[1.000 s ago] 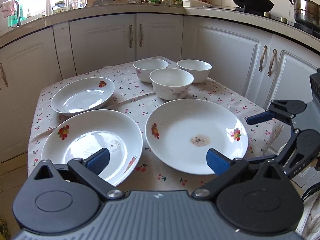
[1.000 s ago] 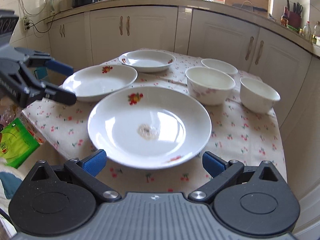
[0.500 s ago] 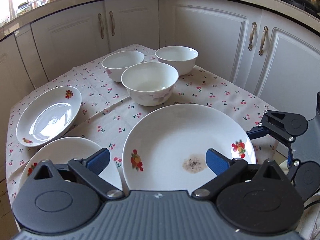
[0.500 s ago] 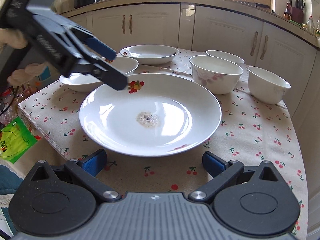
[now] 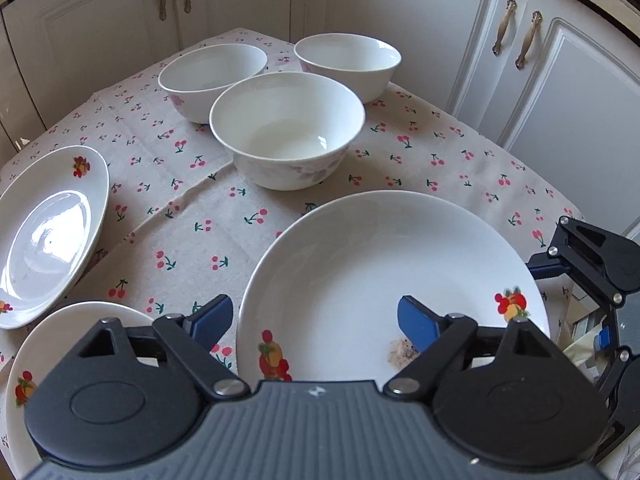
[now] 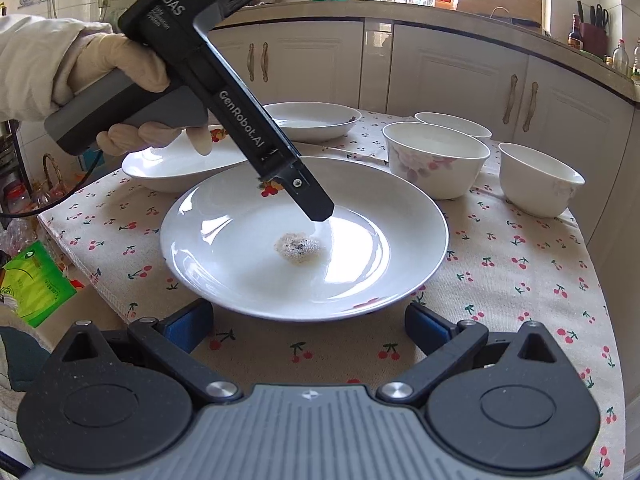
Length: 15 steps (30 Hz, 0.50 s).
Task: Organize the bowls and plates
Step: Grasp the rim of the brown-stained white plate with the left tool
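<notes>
On the tabletop, covered by a cherry-print cloth, the following items:

1. Large plate, white with fruit motifs on the rim, at the near edge of the cloth. A crumbly brownish residue sits at its centre.
2. Second plate, same pattern, just left of the large plate in the left wrist view; only partly shown.
3. Third plate, deeper, farther back on the left side.
4. Three bowls, white with faint floral print, grouped at the far side: front bowl, left rear bowl, right rear bowl. All upright and separate, none stacked.

Left claw: partly open, its jaws having just been closing. One blue pad lies over the inside of the large plate near the residue, the other outside its left rim, so the rim stands between them; the pads do not yet press on it. A gloved hand holds this tool, angled steeply down.

Right claw: open wide, holding nothing, just short of the large plate's near rim.

White cabinets stand behind.
</notes>
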Available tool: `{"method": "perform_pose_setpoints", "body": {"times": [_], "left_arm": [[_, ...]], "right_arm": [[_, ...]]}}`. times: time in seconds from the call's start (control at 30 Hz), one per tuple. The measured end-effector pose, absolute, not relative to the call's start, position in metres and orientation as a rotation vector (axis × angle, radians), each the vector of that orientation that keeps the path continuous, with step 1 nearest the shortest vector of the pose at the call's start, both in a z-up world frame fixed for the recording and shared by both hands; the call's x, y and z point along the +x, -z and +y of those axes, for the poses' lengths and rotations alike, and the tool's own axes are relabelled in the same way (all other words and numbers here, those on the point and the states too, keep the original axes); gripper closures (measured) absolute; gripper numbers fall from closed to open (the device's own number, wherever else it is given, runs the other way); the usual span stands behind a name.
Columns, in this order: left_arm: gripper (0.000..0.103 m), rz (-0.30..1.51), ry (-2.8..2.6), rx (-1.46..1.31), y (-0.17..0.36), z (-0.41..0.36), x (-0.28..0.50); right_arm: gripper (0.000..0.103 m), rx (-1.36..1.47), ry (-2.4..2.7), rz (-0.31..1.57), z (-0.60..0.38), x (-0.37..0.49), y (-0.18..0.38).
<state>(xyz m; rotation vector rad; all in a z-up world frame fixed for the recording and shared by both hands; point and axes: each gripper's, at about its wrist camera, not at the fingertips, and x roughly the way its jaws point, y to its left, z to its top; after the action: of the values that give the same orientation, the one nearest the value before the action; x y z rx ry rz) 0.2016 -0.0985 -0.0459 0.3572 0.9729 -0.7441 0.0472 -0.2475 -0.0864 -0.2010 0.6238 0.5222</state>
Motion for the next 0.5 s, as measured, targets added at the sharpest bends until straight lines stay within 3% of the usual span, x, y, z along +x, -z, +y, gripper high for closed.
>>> {"method": "perform_pose_setpoints", "body": {"times": [0.2, 0.5], "left_arm": [[0.021, 1.045, 0.794, 0.374, 0.047, -0.103, 0.21], [0.021, 1.083, 0.82, 0.394, 0.052, -0.106, 0.215]], "right_arm": [[0.0, -0.201, -0.518, 0.631, -0.246, 0.049, 0.086], [0.0, -0.205, -0.522, 0.652, -0.242, 0.051, 0.083]]}}
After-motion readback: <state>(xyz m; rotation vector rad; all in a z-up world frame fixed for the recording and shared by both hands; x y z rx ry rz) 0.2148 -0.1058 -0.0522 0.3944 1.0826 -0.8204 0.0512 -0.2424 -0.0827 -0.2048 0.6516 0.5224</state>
